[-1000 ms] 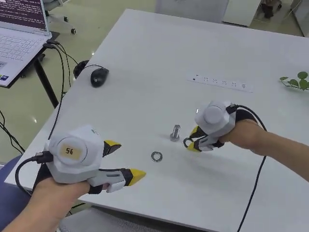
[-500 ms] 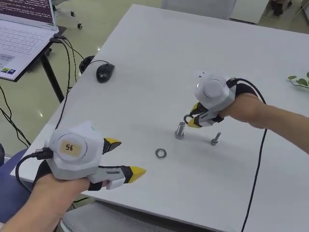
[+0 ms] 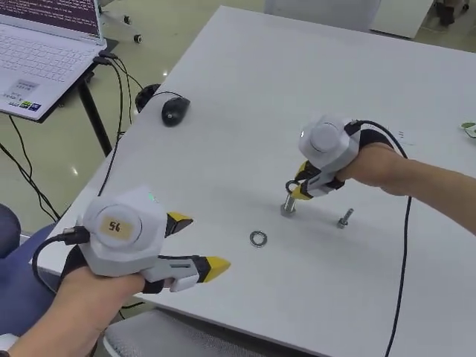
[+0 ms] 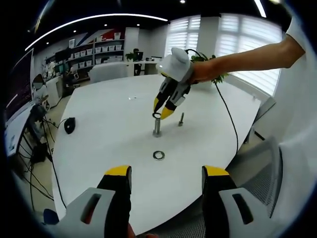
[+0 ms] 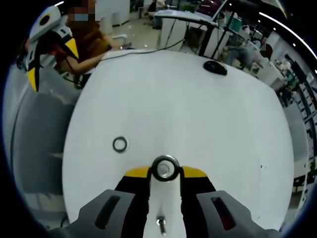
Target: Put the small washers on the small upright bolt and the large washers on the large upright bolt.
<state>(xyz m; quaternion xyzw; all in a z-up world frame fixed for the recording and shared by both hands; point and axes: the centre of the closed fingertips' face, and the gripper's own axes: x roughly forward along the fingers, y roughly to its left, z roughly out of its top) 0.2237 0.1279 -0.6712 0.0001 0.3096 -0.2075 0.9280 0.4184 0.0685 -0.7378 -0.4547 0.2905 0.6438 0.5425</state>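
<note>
Left hand-held gripper point(image 3: 202, 242): jaws apart, nothing in them, over the near edge of the desk point(image 3: 245, 111).
Loose washer point(image 3: 258, 239): flat on the desk, just ahead of that gripper.
Right hand-held gripper point(image 3: 296, 187): clamped on a washer point(image 3: 291, 186), right over the large bolt point(image 3: 288, 207).
Small bolt point(image 3: 344, 219): upright, near the large one.

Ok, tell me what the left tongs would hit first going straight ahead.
Probably the loose washer on the table, with the big bolt right behind it. The left tongs' height is unclear, so they might pass over the washer.
</note>
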